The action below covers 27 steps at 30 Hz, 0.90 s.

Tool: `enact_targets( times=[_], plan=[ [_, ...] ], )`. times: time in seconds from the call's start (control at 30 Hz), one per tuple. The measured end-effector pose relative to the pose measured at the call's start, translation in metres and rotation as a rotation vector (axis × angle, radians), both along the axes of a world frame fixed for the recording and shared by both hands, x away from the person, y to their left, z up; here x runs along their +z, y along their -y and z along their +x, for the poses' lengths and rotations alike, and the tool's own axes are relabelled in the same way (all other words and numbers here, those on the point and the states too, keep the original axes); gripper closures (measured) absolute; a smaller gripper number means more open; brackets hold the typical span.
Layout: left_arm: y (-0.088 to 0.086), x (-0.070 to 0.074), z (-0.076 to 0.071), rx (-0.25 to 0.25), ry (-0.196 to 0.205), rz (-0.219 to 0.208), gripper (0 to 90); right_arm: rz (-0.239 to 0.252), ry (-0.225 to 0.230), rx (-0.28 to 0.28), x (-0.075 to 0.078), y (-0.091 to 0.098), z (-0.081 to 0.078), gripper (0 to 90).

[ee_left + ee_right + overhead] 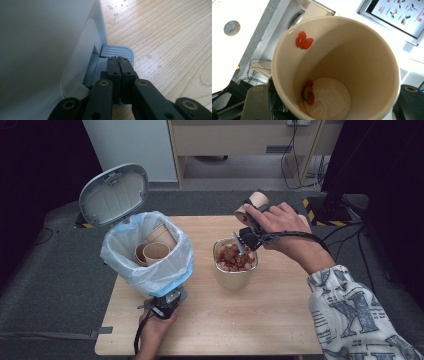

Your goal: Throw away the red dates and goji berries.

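Observation:
A small pedal bin (150, 272) lined with a pale bag stands at the table's left, its grey lid (114, 195) raised. Several used paper cups (156, 251) lie inside it. My left gripper (172, 299) is at the bin's base, jaws shut, with its fingertips (118, 61) resting on the grey foot pedal (116, 51). My right gripper (248, 231) is shut on a tan paper cup (254, 204), held tilted above a clear container (235, 276) of reddish food scraps (234, 257). Inside the paper cup (352, 50), red bits (304, 41) cling to the wall and the bottom.
The wooden table (250, 320) has bare room in front of and to the right of the container. Water drops (150, 56) speckle the wood near the pedal. Cabinets and cables lie on the floor beyond the table's far edge.

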<state>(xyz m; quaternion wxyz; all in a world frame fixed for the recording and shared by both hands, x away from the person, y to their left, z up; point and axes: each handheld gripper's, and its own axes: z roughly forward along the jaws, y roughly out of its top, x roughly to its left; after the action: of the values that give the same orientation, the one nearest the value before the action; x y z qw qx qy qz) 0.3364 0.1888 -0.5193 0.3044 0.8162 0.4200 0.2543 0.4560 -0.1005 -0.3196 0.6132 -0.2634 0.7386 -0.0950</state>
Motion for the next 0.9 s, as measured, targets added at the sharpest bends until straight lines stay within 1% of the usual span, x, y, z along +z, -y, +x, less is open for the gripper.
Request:
enact_targets(
  times=[0.1, 0.27, 0.4, 0.5, 0.53, 0.57, 0.6, 0.63, 0.67, 0.7, 0.77, 0.83, 0.9],
  plan=[
    [0.000, 0.000, 0.000, 0.003, -0.001, -0.001, 87.6, -0.005, -0.011, -0.001, -0.005, -0.001, 0.001, 31.7],
    [0.000, 0.000, 0.000, 0.003, -0.001, -0.002, 87.6, 0.017, -0.027, 0.002, -0.008, -0.002, 0.002, 31.4],
    [0.000, 0.000, 0.000, 0.003, 0.000, -0.001, 87.6, 0.067, -0.053, 0.001, -0.007, -0.002, 0.003, 31.3],
    [0.000, 0.000, 0.000, 0.003, 0.000, -0.001, 87.6, 0.144, -0.091, 0.000, -0.009, -0.001, 0.004, 31.3],
    [0.000, 0.000, 0.000, 0.002, 0.000, -0.002, 87.6, 0.162, -0.105, -0.011, -0.008, 0.000, 0.004, 31.3],
    [0.000, 0.000, 0.000, 0.002, 0.001, -0.002, 87.6, 0.194, -0.119, -0.003, -0.010, 0.001, 0.005, 31.3],
    [0.000, 0.000, 0.000, 0.002, 0.000, -0.001, 87.6, 0.218, -0.135, -0.017, -0.009, 0.002, 0.005, 31.3],
    [0.000, 0.000, 0.000, 0.002, 0.000, 0.000, 87.5, 0.246, -0.155, -0.016, -0.010, 0.003, 0.006, 31.3],
    [0.001, -0.001, 0.000, 0.005, 0.002, -0.010, 87.6, 0.258, -0.164, -0.019, -0.010, 0.004, 0.006, 31.3],
    [0.001, -0.001, 0.000, 0.004, 0.003, -0.010, 87.6, 0.284, -0.182, -0.028, -0.011, 0.005, 0.007, 31.3],
    [0.001, -0.001, 0.000, 0.003, 0.003, -0.009, 87.6, 0.327, -0.210, -0.027, -0.010, 0.007, 0.008, 31.3],
    [0.001, 0.000, 0.000, 0.001, 0.004, -0.007, 87.6, 0.387, -0.247, -0.029, -0.009, 0.011, 0.009, 31.2],
    [0.001, 0.000, 0.000, 0.000, 0.004, -0.007, 87.5, 0.423, -0.265, -0.037, -0.008, 0.014, 0.010, 31.2]
  ],
)
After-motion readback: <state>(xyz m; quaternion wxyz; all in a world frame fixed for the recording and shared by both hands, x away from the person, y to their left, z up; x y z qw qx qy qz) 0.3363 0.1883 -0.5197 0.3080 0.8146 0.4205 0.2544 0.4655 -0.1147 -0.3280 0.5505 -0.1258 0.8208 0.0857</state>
